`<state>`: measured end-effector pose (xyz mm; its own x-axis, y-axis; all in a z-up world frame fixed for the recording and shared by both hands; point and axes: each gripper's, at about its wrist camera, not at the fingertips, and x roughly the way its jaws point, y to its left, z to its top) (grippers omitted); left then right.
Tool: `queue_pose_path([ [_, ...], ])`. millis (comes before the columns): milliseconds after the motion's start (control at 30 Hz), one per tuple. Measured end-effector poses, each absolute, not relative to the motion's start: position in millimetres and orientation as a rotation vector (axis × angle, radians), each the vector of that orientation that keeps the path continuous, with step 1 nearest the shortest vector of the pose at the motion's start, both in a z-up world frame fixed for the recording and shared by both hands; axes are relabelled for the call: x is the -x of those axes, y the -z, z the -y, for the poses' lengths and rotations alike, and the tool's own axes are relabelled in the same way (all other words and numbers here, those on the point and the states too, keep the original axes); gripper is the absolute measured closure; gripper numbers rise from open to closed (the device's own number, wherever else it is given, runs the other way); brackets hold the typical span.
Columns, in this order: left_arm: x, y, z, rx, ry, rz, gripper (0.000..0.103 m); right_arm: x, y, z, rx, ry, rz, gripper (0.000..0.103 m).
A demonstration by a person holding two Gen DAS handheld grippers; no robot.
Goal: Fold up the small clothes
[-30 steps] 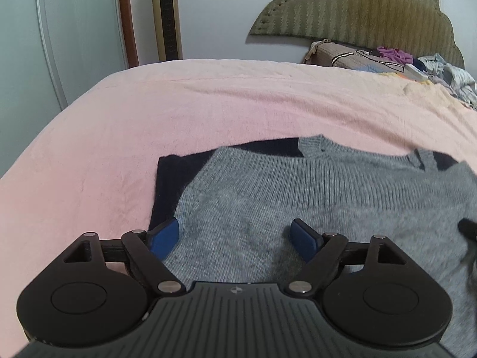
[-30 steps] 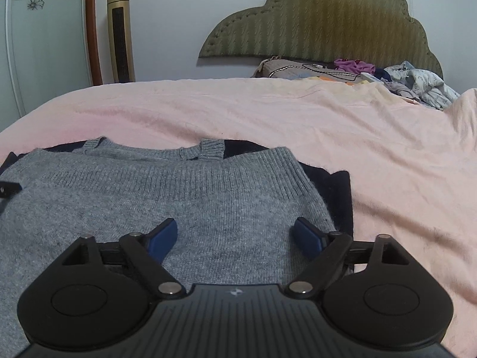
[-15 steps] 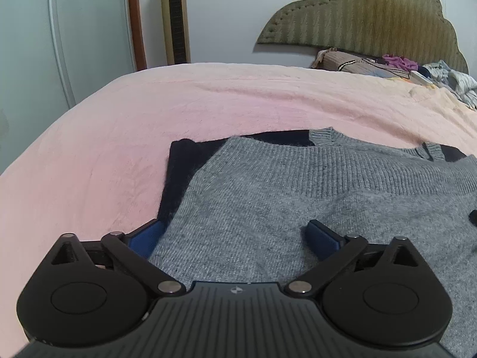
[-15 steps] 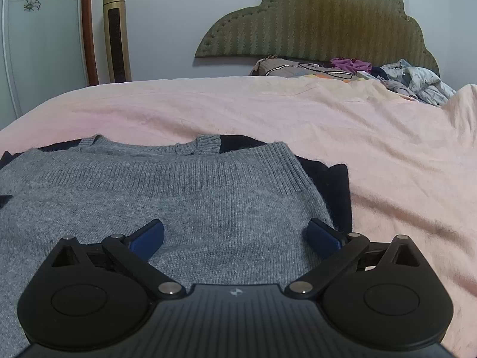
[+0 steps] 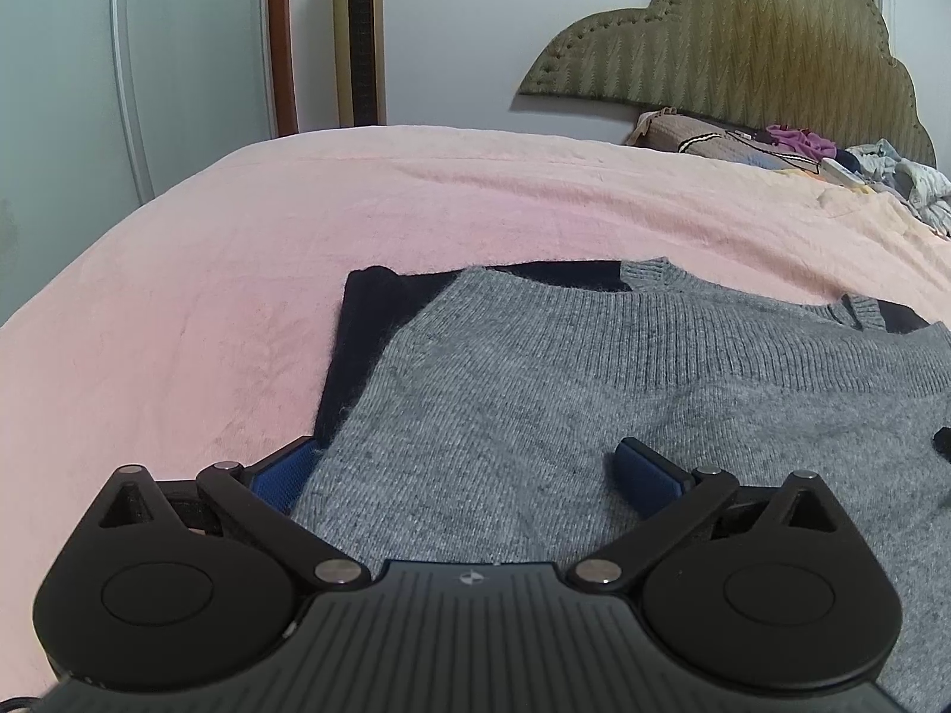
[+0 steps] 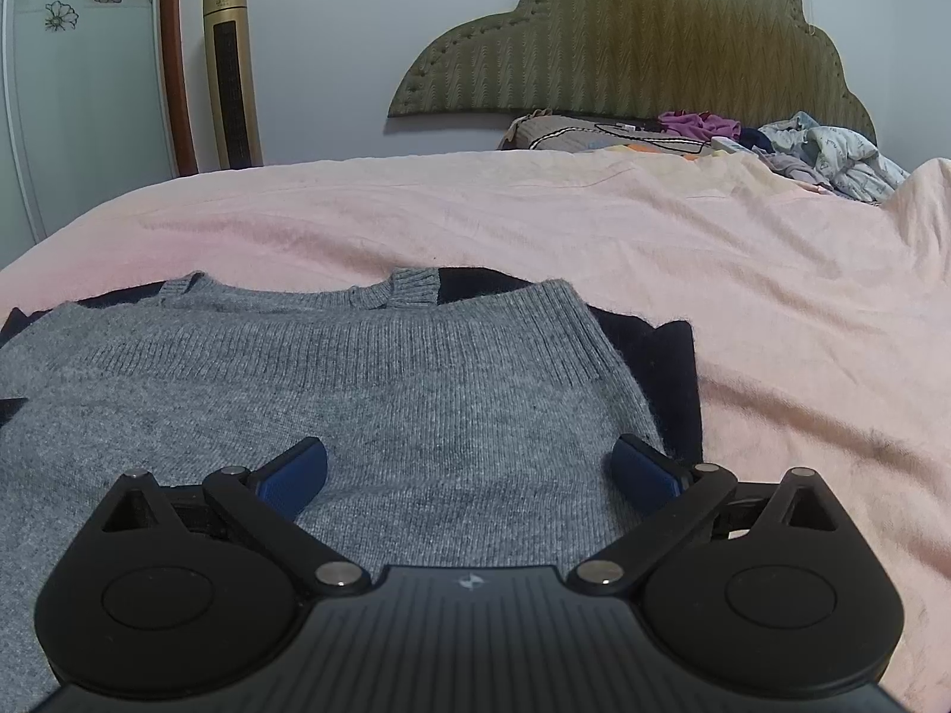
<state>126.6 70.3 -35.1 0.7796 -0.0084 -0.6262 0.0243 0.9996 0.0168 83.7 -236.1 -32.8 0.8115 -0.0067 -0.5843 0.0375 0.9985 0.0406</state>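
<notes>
A grey knit sweater [image 5: 594, 392] lies folded flat on the pink bed, on top of a dark navy garment [image 5: 380, 321] that sticks out at its edges. My left gripper [image 5: 469, 469] is open over the sweater's near left corner, its left pad at the sweater's edge. My right gripper [image 6: 469, 466] is open over the near right part of the sweater [image 6: 356, 368]; the navy garment [image 6: 654, 356] shows beyond its right side. Neither gripper holds anything.
The pink blanket [image 5: 238, 273] covers the bed on all sides of the sweater. A pile of loose clothes [image 6: 772, 136] lies at the far right by the green headboard [image 6: 624, 47]. A gold tower fan [image 6: 229, 71] stands by the wall.
Both grippers have drawn back toward the near edge of the sweater and opened wider. The sweater has not moved.
</notes>
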Motion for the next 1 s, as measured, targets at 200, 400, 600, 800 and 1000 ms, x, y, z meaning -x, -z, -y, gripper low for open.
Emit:
queue_pose_path([
  [200, -126.6, 35.6, -71.3, -0.018, 0.017, -0.674, 0.0, -82.9, 33.0, 235.2, -0.049, 0.028, -0.624, 0.0],
  [400, -126.7, 35.9, -72.8, -0.008, 0.017, -0.673, 0.0, -82.9, 33.2, 236.3, -0.055, 0.024, -0.624, 0.0],
  [600, -126.3, 36.2, -73.5, -0.004, 0.016, -0.673, 0.0, -82.9, 33.2, 236.9, -0.056, 0.022, -0.624, 0.0],
  [800, -126.3, 36.3, -73.6, -0.005, 0.016, -0.673, 0.0, -82.9, 33.3, 237.3, -0.056, 0.021, -0.624, 0.0],
  [1000, -126.4, 36.4, -73.7, -0.004, 0.016, -0.673, 0.0, -83.0, 33.5, 237.7, -0.057, 0.02, -0.624, 0.0],
])
